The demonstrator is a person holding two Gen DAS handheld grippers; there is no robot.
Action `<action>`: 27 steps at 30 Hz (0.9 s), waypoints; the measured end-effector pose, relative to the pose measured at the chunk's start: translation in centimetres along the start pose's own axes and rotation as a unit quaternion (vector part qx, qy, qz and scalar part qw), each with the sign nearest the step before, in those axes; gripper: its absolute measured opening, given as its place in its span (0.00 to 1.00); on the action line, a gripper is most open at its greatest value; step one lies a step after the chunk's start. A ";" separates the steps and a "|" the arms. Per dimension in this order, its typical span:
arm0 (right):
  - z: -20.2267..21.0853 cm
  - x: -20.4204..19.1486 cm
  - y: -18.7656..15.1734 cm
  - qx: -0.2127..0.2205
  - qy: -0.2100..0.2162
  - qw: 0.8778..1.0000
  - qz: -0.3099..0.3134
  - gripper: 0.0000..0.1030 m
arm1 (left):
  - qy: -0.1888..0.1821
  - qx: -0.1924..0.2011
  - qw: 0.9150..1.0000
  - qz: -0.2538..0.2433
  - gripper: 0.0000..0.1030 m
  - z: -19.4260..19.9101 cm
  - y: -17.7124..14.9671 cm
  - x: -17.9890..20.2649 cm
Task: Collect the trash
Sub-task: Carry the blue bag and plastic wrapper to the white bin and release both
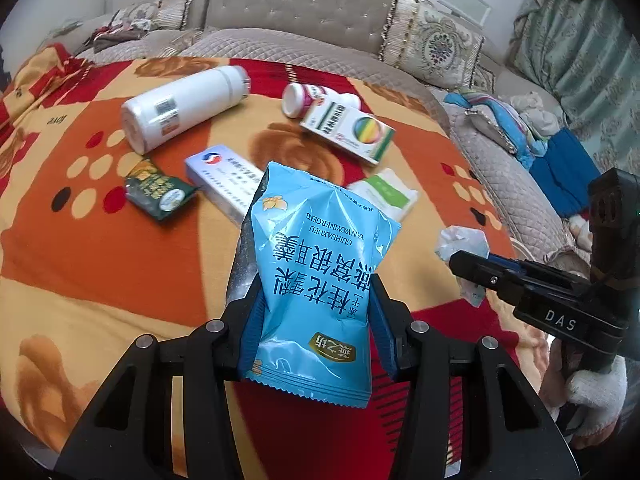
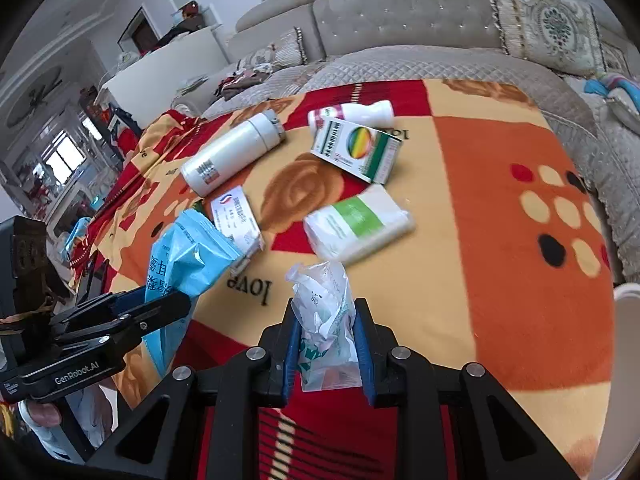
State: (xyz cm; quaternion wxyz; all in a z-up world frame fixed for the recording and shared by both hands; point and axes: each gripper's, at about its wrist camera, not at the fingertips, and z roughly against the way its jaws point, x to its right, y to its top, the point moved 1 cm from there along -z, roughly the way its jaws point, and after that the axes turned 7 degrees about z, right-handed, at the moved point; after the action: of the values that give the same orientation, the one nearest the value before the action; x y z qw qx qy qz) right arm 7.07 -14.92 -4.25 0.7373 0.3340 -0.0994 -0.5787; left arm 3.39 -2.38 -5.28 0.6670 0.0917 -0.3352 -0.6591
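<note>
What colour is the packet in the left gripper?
Light blue packet, darker blue lettering; clearest in the left wrist view.

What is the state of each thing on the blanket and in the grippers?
left gripper: shut on blue snack packet
right gripper: shut on crumpled clear wrapper
white bottle: lying on its side
medicine box: closed, lying flat
green packet: lying on blanket
tissue pack: lying flat

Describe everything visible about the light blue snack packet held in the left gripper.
The light blue snack packet is a glossy plastic pouch, puffed and creased, printed with dark blue Chinese characters, Latin lettering and a gold oval logo, with a crimped seam at its near end. The left gripper has its blue-padded fingers shut on its sides, holding it above the patterned blanket. The print appears upside down in the left wrist view.
</note>
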 end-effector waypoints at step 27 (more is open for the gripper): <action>7.3 8.3 -5.5 0.034 -0.054 0.995 -0.083 0.23 | -0.057 -0.036 0.994 -0.083 0.45 -2.8 -2.0 12.3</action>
State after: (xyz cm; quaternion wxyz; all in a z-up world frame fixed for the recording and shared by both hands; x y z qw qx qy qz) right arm 1.37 -25.94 -4.06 0.6685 0.3342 -0.1303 -0.6515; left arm 2.16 -15.04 -4.53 0.5924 0.0574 -0.3395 -0.7284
